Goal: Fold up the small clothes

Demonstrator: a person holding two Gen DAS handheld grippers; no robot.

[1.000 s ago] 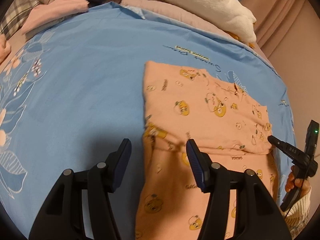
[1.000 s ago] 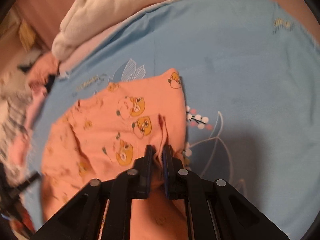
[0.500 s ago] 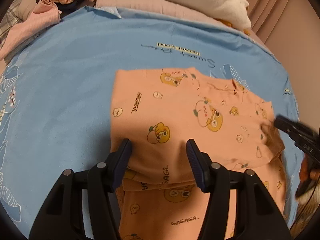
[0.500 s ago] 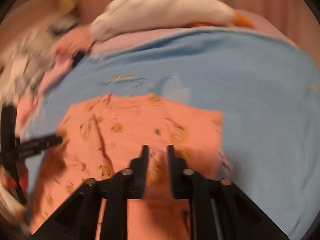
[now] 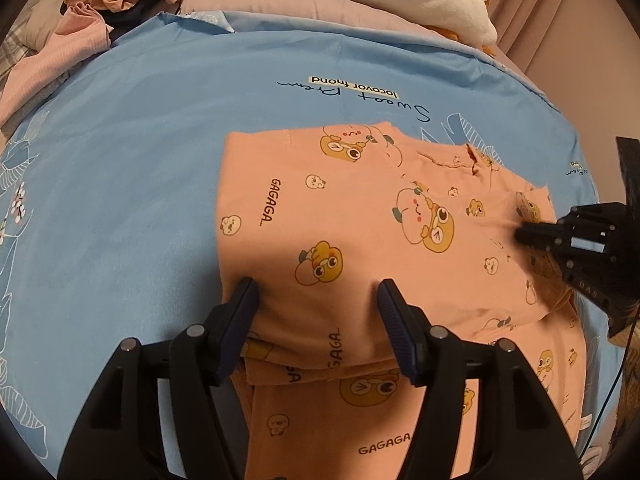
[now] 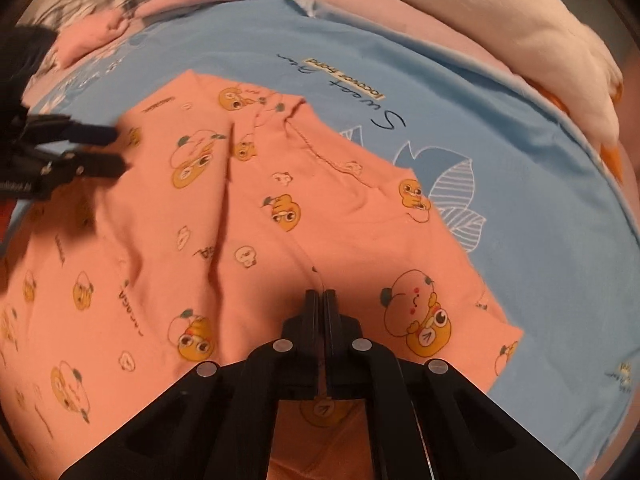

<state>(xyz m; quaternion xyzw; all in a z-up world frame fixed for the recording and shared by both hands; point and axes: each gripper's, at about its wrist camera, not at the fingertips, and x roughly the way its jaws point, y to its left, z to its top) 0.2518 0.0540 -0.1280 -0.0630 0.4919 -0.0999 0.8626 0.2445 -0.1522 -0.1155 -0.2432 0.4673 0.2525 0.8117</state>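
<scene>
The left gripper (image 5: pixel 318 300) stood with its jaws about half open, having just widened a little, straddling the near-left part of the folded flap without pinching it; cloth lay under and between the fingers, but the pads were not pressing on it. The right gripper (image 6: pixel 321 298) had its jaws fully together after briefly parting and closing again within the last second; its tips rested on the garment's top layer, and no cloth could be seen caught between them.

The peach printed garment (image 5: pixel 360 220) lay flat on the blue bedsheet (image 5: pixel 120 180), its upper part doubled over the lower, which still showed beyond the fold's edge nearest the left wrist camera. A second before, the right gripper had been clamped on a raised pinch of the fabric at the garment's edge; that pinch was now gone and the layer lay spread, with a few soft creases running across it in the right wrist view. The left gripper, earlier at the garment's left edge, now sat over the flap.

By the look of it, one fold had been laid and released, and the closed right tips seemed placed to smooth the flap. A heap of other clothes (image 5: pixel 100 8) waited at the far edge of the bed.
</scene>
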